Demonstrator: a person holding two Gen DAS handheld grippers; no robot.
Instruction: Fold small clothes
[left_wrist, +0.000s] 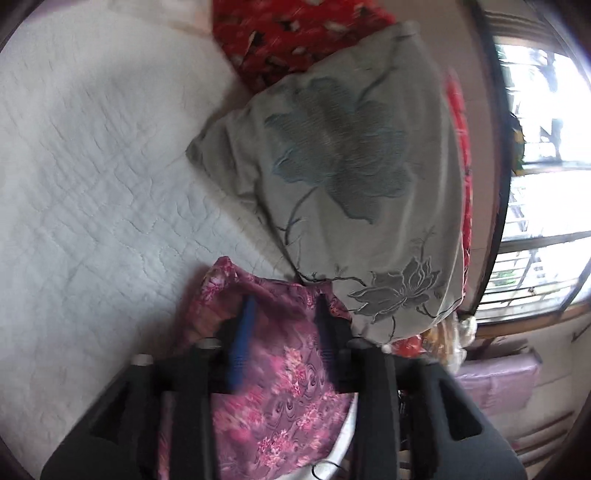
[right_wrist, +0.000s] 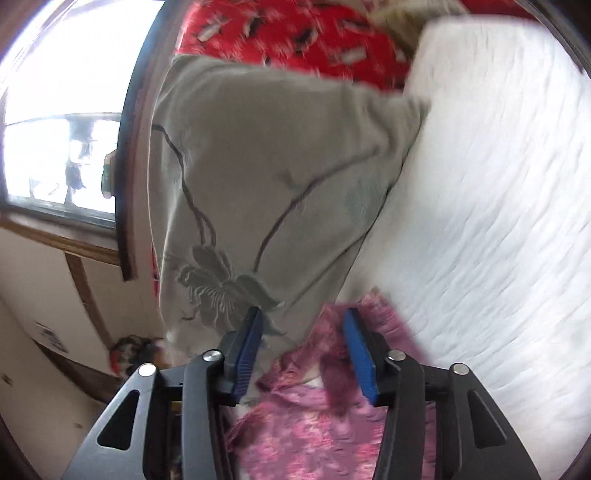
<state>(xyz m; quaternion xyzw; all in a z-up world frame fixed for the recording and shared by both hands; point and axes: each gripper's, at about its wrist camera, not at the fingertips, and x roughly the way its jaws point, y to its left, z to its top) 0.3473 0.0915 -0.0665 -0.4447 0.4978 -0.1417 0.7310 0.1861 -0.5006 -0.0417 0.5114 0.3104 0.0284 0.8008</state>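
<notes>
Both tongs stand wide apart, clamping nothing. The left tongs and the right tongs each hover over one pink flowered garment, which lies beneath and between their fingers on the white bed, just beside one grey pillow.
</notes>
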